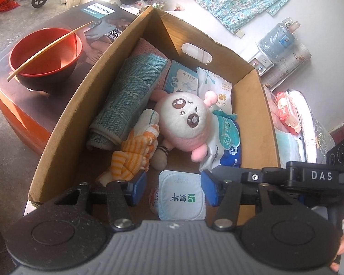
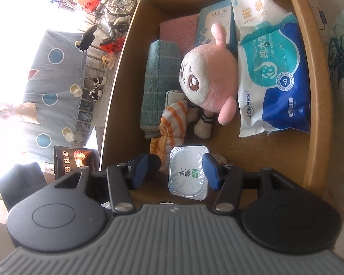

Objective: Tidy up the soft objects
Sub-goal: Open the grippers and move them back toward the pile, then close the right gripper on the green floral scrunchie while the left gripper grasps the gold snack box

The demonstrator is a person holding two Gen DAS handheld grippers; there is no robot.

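Note:
A cardboard box (image 1: 64, 137) holds a pink and white plush toy (image 1: 183, 119), a rolled teal towel (image 1: 126, 100), orange striped socks (image 1: 130, 155), a wet wipes pack (image 1: 224, 146), a cotton swab pack (image 1: 217, 84), a pink cloth and a sealed yogurt cup (image 1: 182, 197). My left gripper (image 1: 174, 188) is open above the box's near end, its blue pads either side of the cup without touching it. In the right wrist view my right gripper (image 2: 175, 169) is open over the same cup (image 2: 188, 171); the plush (image 2: 206, 78), towel (image 2: 158, 87), socks (image 2: 172, 123) and wipes (image 2: 274, 78) lie beyond.
A red bowl (image 1: 46, 55) with a chopstick sits on a printed carton left of the box. A tissue pack (image 1: 286, 112) and bedding lie to the right. A bread bag (image 2: 69, 162) stands outside the box's left wall (image 2: 119, 91). A wheelchair stands far off.

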